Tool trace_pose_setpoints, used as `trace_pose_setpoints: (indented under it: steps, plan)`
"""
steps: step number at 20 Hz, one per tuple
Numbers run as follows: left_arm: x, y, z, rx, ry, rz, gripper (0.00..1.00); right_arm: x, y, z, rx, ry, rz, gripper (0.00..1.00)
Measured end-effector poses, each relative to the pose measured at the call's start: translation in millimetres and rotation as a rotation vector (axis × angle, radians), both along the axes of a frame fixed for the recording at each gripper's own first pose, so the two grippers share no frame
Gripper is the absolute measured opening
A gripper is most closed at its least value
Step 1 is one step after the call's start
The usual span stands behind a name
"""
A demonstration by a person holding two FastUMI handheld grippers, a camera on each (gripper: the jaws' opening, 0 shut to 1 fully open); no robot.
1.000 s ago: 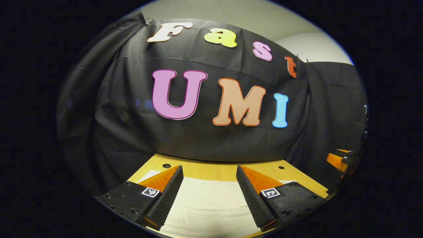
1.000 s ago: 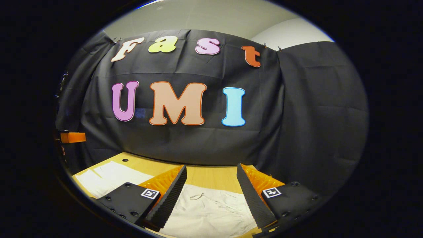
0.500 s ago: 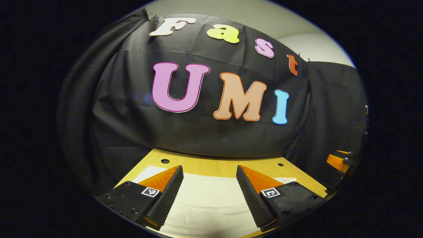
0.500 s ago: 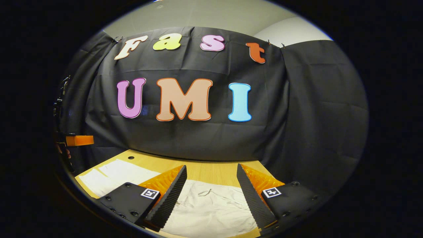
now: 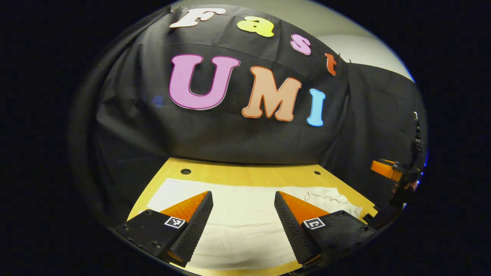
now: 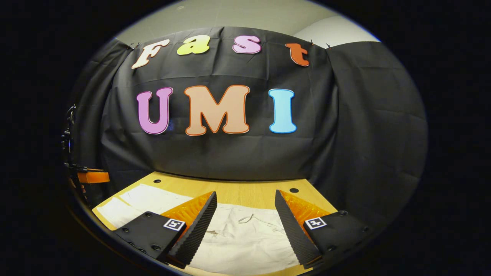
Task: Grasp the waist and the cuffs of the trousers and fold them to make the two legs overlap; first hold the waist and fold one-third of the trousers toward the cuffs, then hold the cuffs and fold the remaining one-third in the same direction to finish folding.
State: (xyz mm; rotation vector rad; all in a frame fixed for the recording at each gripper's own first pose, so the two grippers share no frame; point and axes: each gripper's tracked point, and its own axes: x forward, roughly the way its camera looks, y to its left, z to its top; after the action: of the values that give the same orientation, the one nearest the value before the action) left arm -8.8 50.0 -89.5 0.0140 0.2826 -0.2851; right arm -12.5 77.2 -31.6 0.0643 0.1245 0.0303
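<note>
Wooden table (image 5: 245, 174) bears trousers (image 5: 245, 218) lying crosswise.

— Any word, number or brand to read on the trousers (image 5: 245, 230)?

— None that can be read.

— Any signs at all?

— Small square black-and-white coded tags (image 5: 174, 222), patterns rather than letters. The left gripper (image 5: 243, 194) carries two, one on each finger's base, on either side of the trousers. The right gripper (image 6: 245, 194) carries two more, flanking the trousers the same way.
</note>
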Motion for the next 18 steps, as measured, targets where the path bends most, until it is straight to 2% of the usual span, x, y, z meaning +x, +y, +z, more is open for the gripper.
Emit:
trace_pose_setpoints:
  steps: [2,4,6,10,12,15,18]
  plan:
    - [-10,6,-22,-0.011,0.078,-0.083,0.95,-1,5,-3,0.007,0.010,-0.011,0.99]
    - [-16,18,-46,0.019,0.163,-0.146,0.95,-4,9,-5,0.015,0.020,-0.028,0.99]
    - [-25,35,-69,0.069,0.237,-0.197,0.96,-9,14,-9,0.015,0.030,-0.044,0.99]
    - [-47,67,-110,0.103,0.385,-0.279,0.94,-19,16,-19,-0.007,0.054,-0.079,0.99]
    - [-62,84,-133,0.185,0.457,-0.330,0.94,-25,18,-25,0.003,0.076,-0.092,0.99]
    - [-82,108,-163,0.363,0.558,-0.453,0.95,-35,17,-35,0.024,0.108,-0.115,0.98]
    - [-100,131,-185,0.476,0.644,-0.547,0.95,-44,6,-43,0.033,0.131,-0.158,0.98]
